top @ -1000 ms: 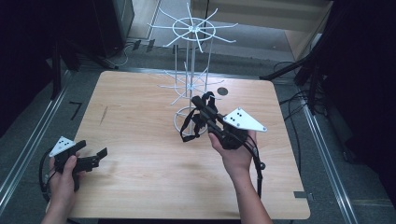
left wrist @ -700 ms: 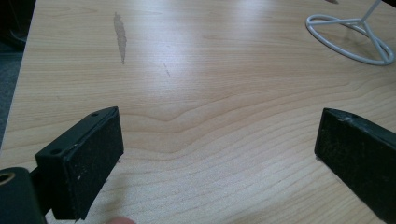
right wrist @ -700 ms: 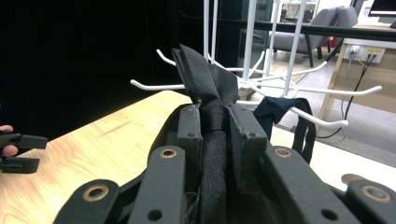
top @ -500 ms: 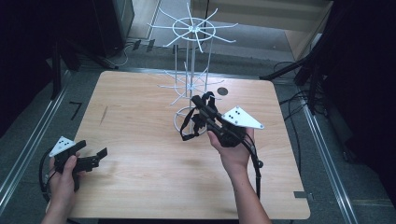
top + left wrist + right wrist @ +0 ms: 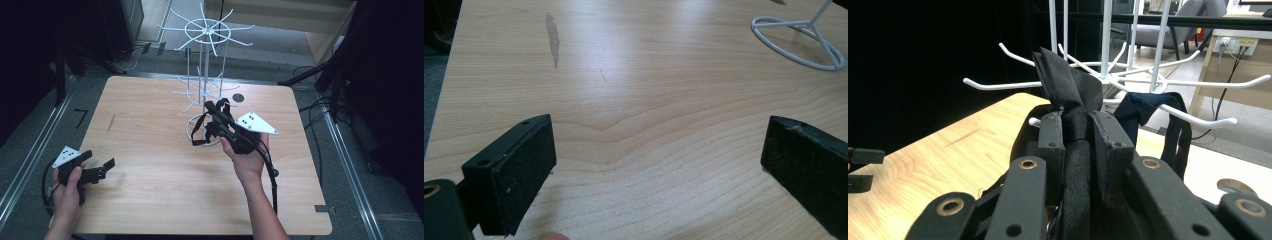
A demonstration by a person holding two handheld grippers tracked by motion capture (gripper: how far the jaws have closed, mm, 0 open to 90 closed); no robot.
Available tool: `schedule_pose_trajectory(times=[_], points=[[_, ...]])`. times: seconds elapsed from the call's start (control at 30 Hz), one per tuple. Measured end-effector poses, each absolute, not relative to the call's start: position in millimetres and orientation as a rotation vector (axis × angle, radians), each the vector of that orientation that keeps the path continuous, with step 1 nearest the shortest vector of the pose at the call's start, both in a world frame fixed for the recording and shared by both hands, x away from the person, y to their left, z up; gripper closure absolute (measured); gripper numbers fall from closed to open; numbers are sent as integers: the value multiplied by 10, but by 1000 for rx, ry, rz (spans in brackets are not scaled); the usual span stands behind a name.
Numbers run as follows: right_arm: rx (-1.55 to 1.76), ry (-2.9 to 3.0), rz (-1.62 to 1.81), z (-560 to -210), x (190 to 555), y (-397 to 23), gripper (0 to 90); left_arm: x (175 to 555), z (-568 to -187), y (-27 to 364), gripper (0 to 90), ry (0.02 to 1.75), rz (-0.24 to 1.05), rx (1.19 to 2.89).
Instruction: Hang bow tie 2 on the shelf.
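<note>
At the lower left of the high view, the left gripper [image 5: 97, 169] rested low over the wooden table [image 5: 150, 150], its jaws spread wide and empty; its own view showed bare tabletop between the two pads and the ring base of the white wire rack [image 5: 796, 42] at the upper right. Toward the centre, the rack [image 5: 204, 75] rose from the table's far half, its lower tier of hooks fanning outward. Just right of its base, the right gripper [image 5: 212, 107] pointed up and left toward those hooks, jaws clenched on a black strap [image 5: 202, 132] whose loops drooped below it over the base ring. In the right gripper view the strap [image 5: 1068, 95] stood pinched upright between the pads, its folded top poking above them, with the lower hooks [image 5: 998, 84] running crosswise just behind it and one part of the strap, it seemed, already draped over a hook at right. Any hanging looked to fall to the right hand, far nearer the rack; the hooks lay ahead of and slightly above the jaws.
</note>
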State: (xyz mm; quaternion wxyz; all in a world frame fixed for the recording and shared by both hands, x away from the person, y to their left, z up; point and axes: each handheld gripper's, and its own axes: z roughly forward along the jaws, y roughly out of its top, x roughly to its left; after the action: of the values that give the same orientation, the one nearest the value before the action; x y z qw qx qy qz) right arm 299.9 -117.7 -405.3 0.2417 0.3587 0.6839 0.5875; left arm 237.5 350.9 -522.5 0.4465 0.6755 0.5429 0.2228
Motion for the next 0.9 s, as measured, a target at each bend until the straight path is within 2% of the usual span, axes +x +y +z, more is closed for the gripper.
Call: schedule_pose_trajectory(times=[0.9], points=[[1031, 1833, 1574, -4143, 3115, -1105, 761, 2376, -5225, 3510, 16, 1344, 549, 1674]])
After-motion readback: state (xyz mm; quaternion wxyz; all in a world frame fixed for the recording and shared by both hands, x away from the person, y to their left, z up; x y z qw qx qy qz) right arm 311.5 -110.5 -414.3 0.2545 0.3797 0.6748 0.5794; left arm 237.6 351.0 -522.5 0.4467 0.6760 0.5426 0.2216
